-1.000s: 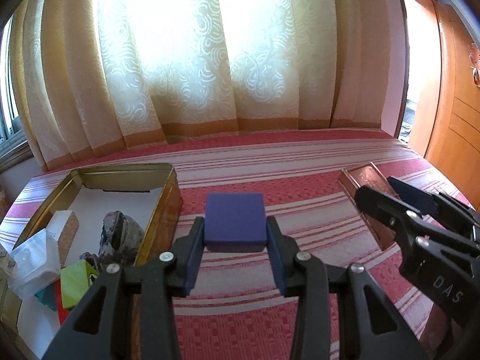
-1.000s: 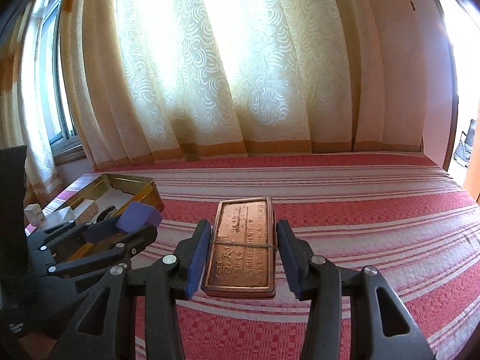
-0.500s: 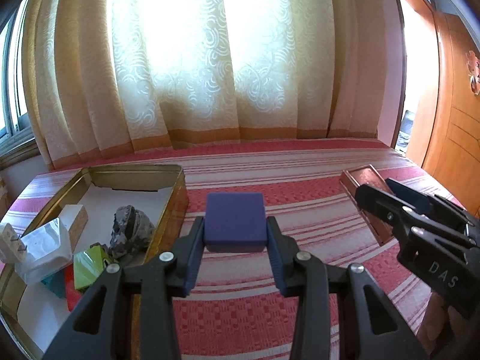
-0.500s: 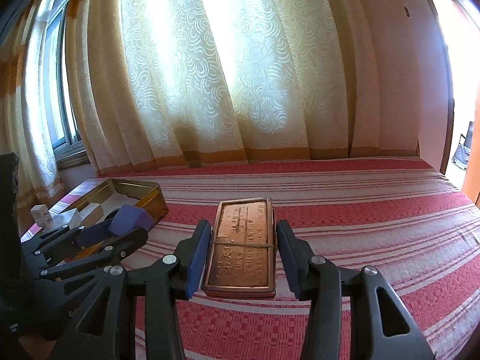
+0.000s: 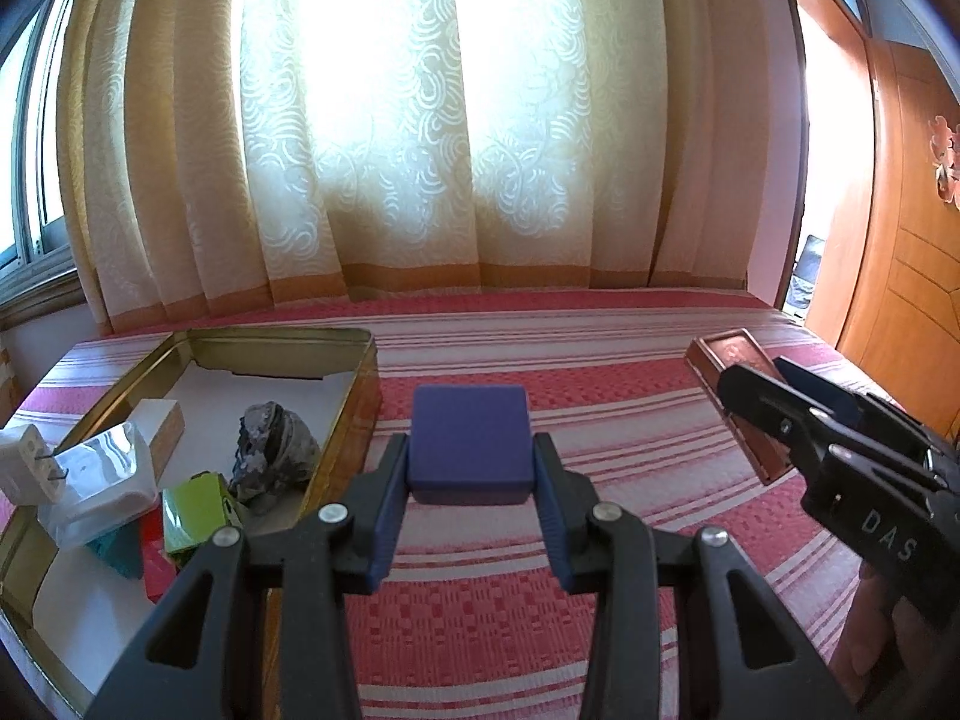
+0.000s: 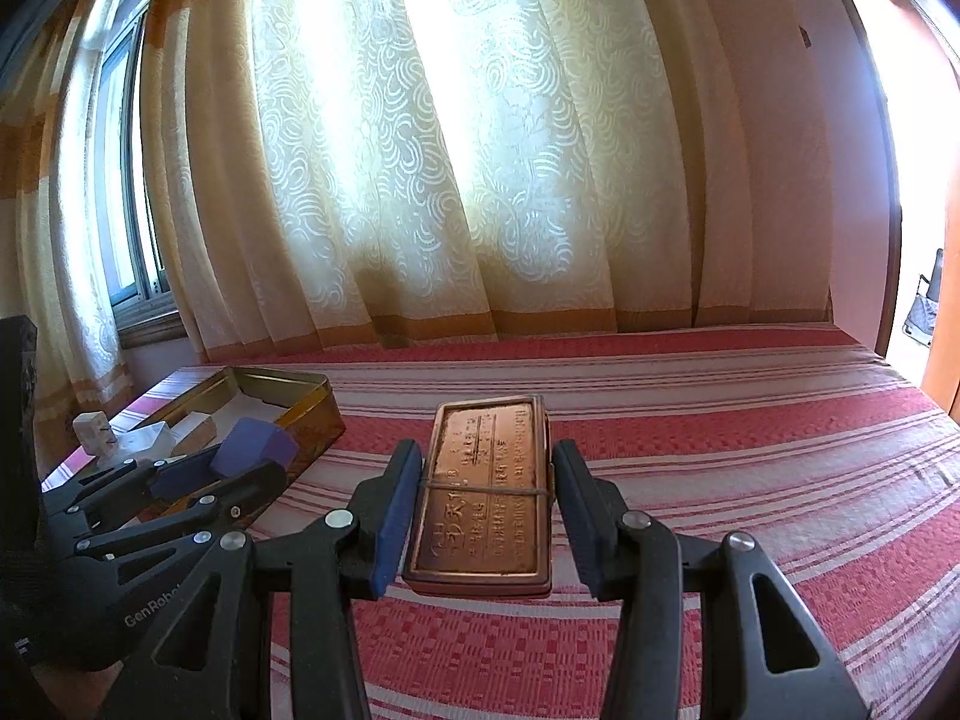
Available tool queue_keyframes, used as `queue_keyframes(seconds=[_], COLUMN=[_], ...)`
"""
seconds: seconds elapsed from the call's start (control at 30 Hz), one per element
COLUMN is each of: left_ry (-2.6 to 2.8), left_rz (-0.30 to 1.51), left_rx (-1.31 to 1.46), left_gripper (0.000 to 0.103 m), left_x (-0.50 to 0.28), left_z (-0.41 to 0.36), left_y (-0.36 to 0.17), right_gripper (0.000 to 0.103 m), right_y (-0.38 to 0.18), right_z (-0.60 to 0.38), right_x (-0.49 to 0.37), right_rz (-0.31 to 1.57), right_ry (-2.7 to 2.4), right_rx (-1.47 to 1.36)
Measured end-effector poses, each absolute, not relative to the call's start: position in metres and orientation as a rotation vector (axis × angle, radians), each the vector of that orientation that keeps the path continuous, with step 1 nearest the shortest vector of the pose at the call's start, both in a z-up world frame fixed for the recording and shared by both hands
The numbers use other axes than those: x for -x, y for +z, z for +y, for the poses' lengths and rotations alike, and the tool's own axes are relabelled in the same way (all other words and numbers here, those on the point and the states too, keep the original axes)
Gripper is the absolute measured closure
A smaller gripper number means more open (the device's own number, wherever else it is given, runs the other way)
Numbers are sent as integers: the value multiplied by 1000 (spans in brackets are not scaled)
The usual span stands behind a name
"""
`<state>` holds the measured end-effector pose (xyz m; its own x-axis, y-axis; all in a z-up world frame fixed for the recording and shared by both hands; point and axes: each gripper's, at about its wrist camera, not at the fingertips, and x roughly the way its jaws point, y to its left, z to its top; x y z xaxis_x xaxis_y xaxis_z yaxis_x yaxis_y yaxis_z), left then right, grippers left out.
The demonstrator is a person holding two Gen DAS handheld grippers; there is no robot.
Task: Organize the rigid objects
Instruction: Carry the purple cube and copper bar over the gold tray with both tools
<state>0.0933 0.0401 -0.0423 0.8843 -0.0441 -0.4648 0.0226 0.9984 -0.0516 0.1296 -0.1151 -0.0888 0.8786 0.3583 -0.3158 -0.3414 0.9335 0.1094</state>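
Observation:
My left gripper [image 5: 471, 456] is shut on a dark blue square box [image 5: 471, 441], held above the red striped bedspread just right of an open golden tin [image 5: 363, 396]. My right gripper [image 6: 487, 468] is shut on a flat copper tin [image 6: 483, 492] with a rubber band round it, both pads against its long sides. In the left wrist view the right gripper [image 5: 774, 396] and the copper tin [image 5: 729, 354] are at the right. The right wrist view has the left gripper [image 6: 240, 468] and the blue box [image 6: 255, 453] at the left, beside the golden tin [image 6: 312, 414].
The golden tin holds a grey rock-like lump [image 5: 273, 447], a green box [image 5: 195, 510], a white and wooden block [image 5: 159, 426], a clear plastic piece [image 5: 102, 480] and teal and red bits. A white plug [image 5: 27, 462] sits at its left rim. Curtains hang behind the bed; a wooden door [image 5: 900, 300] stands at right.
The left gripper has shifted a little with the blue box, and the golden tin now sits further right and fuller in its view. The right gripper has kept still with the copper tin.

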Motion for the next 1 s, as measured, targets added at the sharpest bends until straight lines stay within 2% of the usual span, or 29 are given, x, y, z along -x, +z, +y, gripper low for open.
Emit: queue_keyframes(seconds=[1.0], left_ry=[-29], left_rz=[427], left_rx=[103], left_gripper=[64], left_x=[-62], left_z=[56], left_y=[-39], right_gripper=[55], right_y=[-82], right_z=[-105], right_x=[-89], right_rz=[198], right_ry=[349], right_rx=[29])
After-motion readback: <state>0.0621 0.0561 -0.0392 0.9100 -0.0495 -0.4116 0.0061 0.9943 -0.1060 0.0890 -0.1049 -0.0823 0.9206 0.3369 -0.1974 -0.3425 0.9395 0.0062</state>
